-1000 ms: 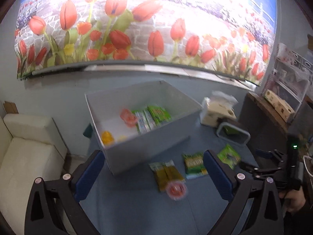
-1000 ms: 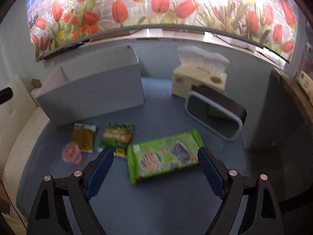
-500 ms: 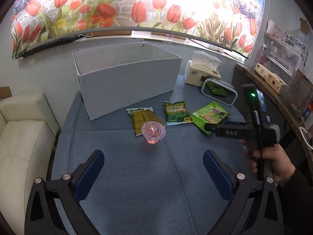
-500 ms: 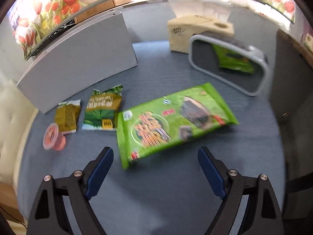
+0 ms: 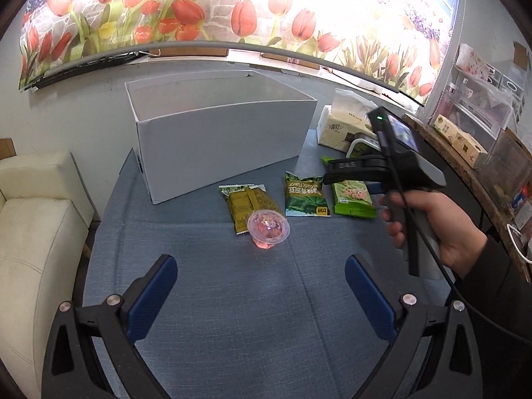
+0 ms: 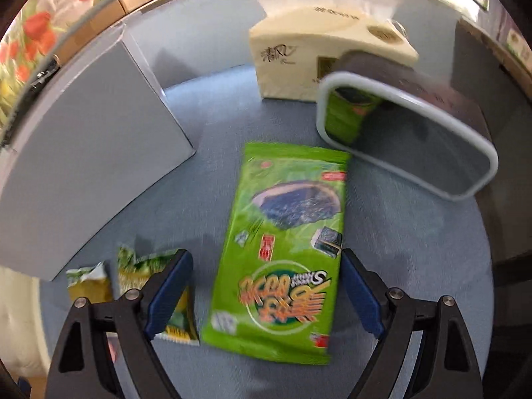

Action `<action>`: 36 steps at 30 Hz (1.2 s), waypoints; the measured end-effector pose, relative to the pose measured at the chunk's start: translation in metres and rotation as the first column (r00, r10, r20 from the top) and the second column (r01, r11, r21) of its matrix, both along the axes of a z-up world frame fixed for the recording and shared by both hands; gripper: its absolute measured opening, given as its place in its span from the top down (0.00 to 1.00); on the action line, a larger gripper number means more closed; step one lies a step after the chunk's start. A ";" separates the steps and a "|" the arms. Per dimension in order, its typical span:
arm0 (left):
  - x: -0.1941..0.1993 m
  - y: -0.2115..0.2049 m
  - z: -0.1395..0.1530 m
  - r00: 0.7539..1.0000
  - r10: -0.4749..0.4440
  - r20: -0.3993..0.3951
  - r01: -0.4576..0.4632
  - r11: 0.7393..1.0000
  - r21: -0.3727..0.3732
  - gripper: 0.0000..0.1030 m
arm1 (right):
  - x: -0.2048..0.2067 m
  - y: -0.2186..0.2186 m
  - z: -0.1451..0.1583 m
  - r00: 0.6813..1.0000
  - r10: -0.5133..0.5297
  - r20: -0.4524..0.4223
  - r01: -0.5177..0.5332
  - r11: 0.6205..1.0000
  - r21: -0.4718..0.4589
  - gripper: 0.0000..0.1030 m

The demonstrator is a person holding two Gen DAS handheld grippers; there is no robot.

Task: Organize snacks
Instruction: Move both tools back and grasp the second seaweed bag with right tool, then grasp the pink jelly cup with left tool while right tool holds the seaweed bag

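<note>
The flat bright-green seaweed snack packet (image 6: 282, 252) lies lengthwise between the wide-open right gripper (image 6: 266, 286) fingers, untouched; the left gripper (image 5: 261, 286) is open too.

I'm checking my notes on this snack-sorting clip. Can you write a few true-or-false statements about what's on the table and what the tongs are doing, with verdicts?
1. The right tongs are closed on the bright green snack pack. False: they are open, astride the pack, which lies flat on the table.
2. The left tongs are open and hold nothing. True.
3. The pink jelly cup sits inside the white box. False: it stands on the table in front of the box.
4. A tissue box stands behind the bright green snack pack. True.
5. The dark green packet lies between the yellow-green packet and the bright green snack pack. True.
</note>
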State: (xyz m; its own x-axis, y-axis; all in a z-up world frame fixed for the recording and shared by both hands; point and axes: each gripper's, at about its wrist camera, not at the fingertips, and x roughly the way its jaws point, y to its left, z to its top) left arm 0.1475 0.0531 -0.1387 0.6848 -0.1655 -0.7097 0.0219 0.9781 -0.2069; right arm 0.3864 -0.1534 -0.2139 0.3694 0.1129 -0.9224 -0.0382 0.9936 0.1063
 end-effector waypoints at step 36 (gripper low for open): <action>0.095 -0.037 -0.078 0.979 0.166 -0.123 -0.149 0.979 0.137 0.37 | -0.213 -0.106 0.092 0.939 0.097 0.329 -0.147 0.980 0.131 0.32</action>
State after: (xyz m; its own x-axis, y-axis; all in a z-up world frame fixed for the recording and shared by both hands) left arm 0.2422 0.0165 -0.2164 0.5933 0.0333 -0.8043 -0.1535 0.9855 -0.0724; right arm 0.1734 -0.2590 -0.1216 0.6159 0.3044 -0.7267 -0.2151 0.9523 0.2166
